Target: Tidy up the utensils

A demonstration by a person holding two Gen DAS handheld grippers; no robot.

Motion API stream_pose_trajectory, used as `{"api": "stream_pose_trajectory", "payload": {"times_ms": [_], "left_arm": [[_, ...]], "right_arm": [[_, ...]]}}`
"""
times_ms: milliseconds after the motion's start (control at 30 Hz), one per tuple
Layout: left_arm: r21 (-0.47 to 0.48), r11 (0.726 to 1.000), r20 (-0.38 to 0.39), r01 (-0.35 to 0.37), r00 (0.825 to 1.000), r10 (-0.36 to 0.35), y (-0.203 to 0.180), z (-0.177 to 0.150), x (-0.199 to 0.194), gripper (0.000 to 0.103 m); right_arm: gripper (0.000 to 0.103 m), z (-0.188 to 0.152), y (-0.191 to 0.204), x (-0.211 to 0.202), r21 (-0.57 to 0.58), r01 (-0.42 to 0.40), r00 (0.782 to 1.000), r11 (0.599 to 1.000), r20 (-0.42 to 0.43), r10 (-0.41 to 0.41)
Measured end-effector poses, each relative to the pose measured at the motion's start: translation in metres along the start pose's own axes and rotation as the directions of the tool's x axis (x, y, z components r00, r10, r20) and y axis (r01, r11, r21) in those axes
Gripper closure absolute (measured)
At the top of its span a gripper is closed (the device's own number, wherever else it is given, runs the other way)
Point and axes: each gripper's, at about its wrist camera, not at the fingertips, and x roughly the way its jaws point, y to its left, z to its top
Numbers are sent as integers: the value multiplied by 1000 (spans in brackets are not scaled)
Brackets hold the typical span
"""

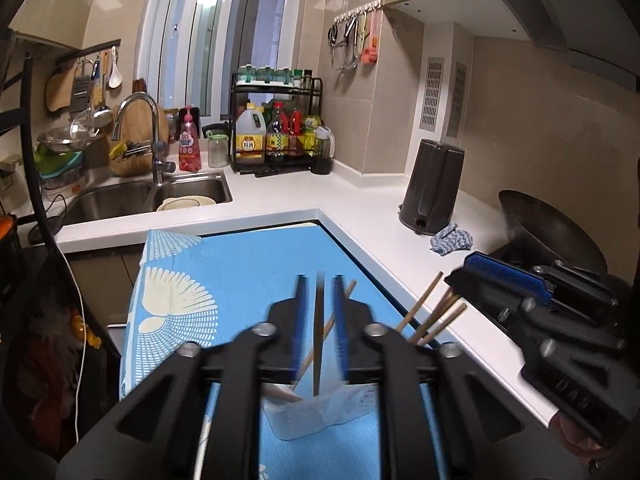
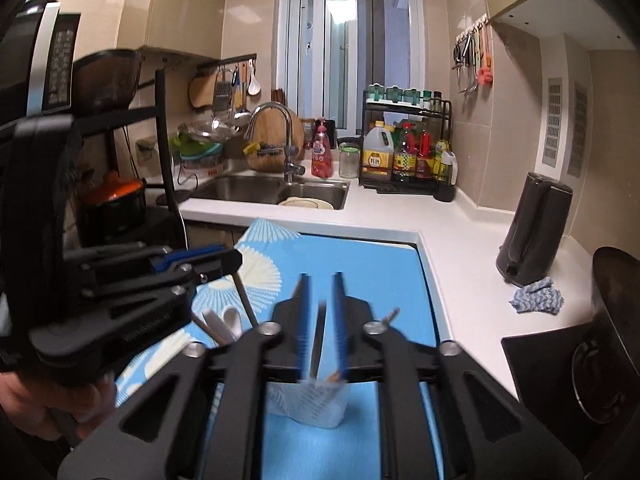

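The left gripper is narrowed on a thin dark utensil, held upright so it can drop straight into the clear plastic cup at 6 o'clock below it. The right gripper likewise pinches a slim utensil above a second clear cup. Wooden chopsticks stand at 3 o'clock of the left gripper, already gathered. Both cups rest on the blue cloth covering the tabletop, probably for sorting by type.
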Motion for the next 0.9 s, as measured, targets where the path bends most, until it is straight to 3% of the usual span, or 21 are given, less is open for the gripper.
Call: {"api": "stream_pose_trajectory", "payload": {"times_ms": [33, 200, 267, 367, 433, 633, 767, 900], "left_arm": [[8, 1000, 34, -8, 999, 8, -1, -1, -13, 62], [4, 999, 161, -43, 986, 42, -2, -13, -75, 39], [6, 998, 180, -59, 982, 57, -6, -27, -92, 24], [11, 997, 173, -78, 982, 75, -11, -60, -107, 11], [-10, 996, 153, -90, 984, 90, -12, -84, -108, 10], [-111, 986, 30, -126, 991, 130, -13, -147, -82, 8], [-66, 983, 6, -170, 985, 171, -20, -160, -71, 8], [-91, 969, -9, -229, 973, 229, -14, -170, -59, 8]], "right_arm": [[48, -3, 1, -6, -3, 8, 1000, 1000, 14, -8], [45, -22, -1, -48, -1, 15, 996, 1000, 83, -15], [37, -33, -1, -65, 4, 23, 993, 1000, 114, -23], [21, -57, -2, -86, 44, 25, 988, 999, 149, -31], [12, -77, -2, -99, 56, 49, 982, 997, 181, -58], [6, -133, -7, -101, 73, 127, 972, 989, 188, -139], [6, -152, -20, -81, 130, 154, 976, 980, 137, -171], [6, -169, -25, -62, 150, 179, 979, 972, 68, -191]]}}
